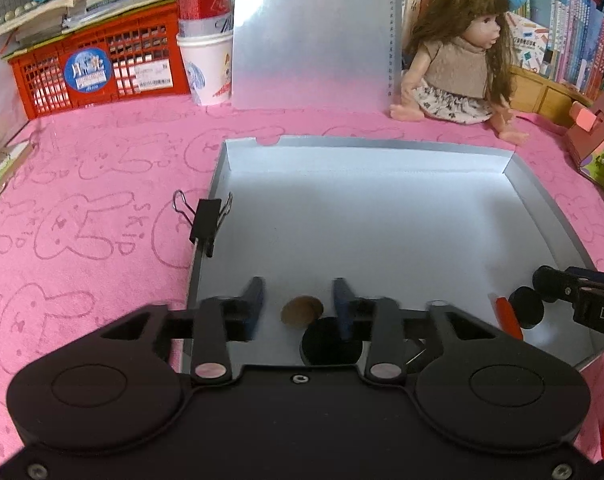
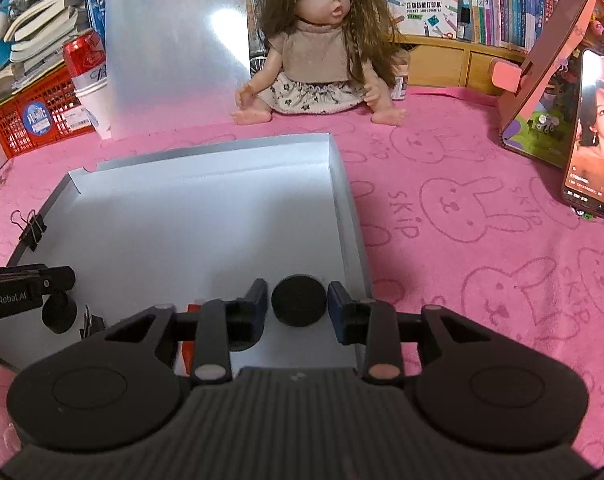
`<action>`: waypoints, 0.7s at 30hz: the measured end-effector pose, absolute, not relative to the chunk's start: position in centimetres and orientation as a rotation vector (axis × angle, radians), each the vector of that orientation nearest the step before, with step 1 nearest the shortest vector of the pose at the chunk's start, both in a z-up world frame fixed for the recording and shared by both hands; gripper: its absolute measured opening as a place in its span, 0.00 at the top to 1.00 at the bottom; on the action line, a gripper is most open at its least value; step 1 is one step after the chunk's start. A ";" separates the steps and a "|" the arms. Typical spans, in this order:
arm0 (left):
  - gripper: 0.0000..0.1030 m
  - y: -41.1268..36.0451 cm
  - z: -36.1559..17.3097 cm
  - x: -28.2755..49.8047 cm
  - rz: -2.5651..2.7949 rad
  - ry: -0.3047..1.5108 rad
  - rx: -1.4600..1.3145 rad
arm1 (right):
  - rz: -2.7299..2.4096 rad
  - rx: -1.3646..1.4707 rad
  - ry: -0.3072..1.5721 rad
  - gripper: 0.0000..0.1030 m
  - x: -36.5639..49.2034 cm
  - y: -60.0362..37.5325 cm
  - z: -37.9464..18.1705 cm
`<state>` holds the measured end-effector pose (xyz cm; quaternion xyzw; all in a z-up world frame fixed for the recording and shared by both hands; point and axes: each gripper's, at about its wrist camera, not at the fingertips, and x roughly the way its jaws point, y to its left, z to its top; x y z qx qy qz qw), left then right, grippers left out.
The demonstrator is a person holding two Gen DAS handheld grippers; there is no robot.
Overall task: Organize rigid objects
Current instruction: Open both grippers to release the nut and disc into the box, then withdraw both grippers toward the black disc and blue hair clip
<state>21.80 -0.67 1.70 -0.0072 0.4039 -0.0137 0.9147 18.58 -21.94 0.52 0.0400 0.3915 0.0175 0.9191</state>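
Observation:
A shallow white box (image 1: 382,216) lies on the pink cloth; it also shows in the right wrist view (image 2: 181,216). My left gripper (image 1: 298,304) is open over the box's near edge, with a brown round piece (image 1: 299,309) between its fingers and a black disc (image 1: 330,346) just below. My right gripper (image 2: 298,304) is open around a black round puck (image 2: 298,305) inside the box, not touching it. A red pen (image 1: 509,317) lies in the box near the right gripper's tip. A black binder clip (image 1: 205,220) sits on the box's left wall.
A doll (image 2: 322,52) sits behind the box. A red crate (image 1: 97,68) with books, a cup with a red can (image 1: 203,36) and a clear sheet (image 1: 314,32) stand at the back. A phone (image 2: 594,136) leans on a pink stand at right.

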 end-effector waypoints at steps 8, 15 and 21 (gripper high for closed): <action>0.45 -1.1 3.4 19.8 -0.047 0.746 0.023 | 0.056 0.074 0.739 0.28 17.5 -22.0 1.5; 0.36 -1.0 4.3 16.8 -0.087 0.697 0.021 | 0.110 0.085 0.661 0.19 15.3 -22.2 2.5; 0.29 -1.1 4.9 13.9 -0.127 0.660 0.035 | 0.158 0.035 0.581 0.16 12.7 -21.9 3.3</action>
